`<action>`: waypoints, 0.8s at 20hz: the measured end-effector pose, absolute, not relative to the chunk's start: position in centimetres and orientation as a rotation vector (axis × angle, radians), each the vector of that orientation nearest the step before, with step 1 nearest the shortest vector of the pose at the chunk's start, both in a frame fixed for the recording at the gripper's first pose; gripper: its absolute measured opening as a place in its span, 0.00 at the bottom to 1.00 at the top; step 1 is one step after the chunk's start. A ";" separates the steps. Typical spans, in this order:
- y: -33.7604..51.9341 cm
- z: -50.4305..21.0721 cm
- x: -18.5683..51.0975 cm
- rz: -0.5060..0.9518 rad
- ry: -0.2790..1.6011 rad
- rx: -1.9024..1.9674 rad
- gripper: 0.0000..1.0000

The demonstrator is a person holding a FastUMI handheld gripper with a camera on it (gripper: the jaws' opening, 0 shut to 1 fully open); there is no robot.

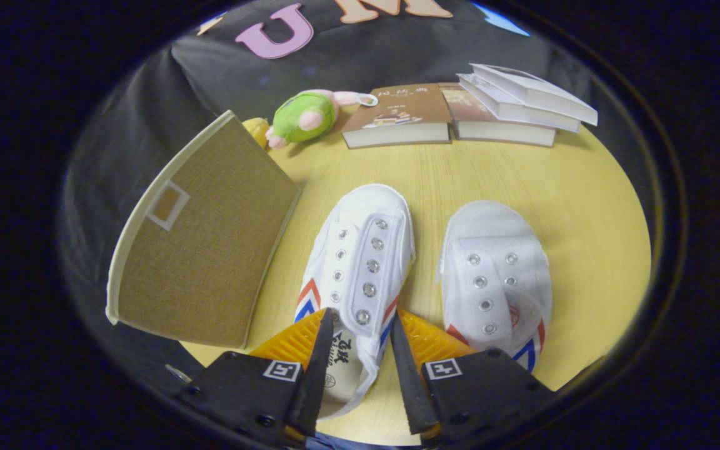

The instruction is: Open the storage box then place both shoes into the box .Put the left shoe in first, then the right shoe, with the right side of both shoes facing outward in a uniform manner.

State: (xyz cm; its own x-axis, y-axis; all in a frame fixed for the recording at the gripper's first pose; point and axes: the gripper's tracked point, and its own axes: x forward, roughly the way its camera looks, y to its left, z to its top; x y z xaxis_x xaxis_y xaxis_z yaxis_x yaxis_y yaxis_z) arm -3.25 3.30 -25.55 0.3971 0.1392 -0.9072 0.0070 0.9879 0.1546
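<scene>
From the view along my tongs (pixel 360 350), the two fingers stand apart, one on each side of the heel end of the left shoe (pixel 360 262). The shoe's rear collar lies in the gap between them. I cannot tell whether either finger touches the canvas yet; nothing looks squeezed, so I count the tongs as spread, not clamped.

What matters most for the next move is the shoe's long axis. It runs straight ahead from my tongs, heel nearest me, toe pointing away toward the books (pixel 460 112). The shoe leans a little, its eyelet strip tipped over toward the right shoe (pixel 497 275), which lies just beside it, parallel and apart from it, with its heel by my right finger.

The storage box (pixel 197 244) stands on the desk (pixel 585 206) to the left of the left shoe, near it. Its fabric lid looks down, so I judge the box not yet open. A plush toy (pixel 307 115) lies beyond the box, beside the books.

I judge that the shoe would travel leftward to reach the box.
</scene>
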 end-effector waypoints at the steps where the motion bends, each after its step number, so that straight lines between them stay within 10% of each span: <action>1: 3.4 -25.7 -3.2 0.077 1.176 0.182 0.52; 8: 3.0 -25.5 -3.9 0.078 1.168 0.350 0.14; 16: 3.7 -24.5 -3.2 0.086 1.111 0.423 0.06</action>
State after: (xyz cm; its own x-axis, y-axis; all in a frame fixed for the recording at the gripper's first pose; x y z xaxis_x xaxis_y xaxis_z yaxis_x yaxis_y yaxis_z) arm -3.21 3.67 -24.47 0.4489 0.2751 -0.8502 0.1415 0.9175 0.3716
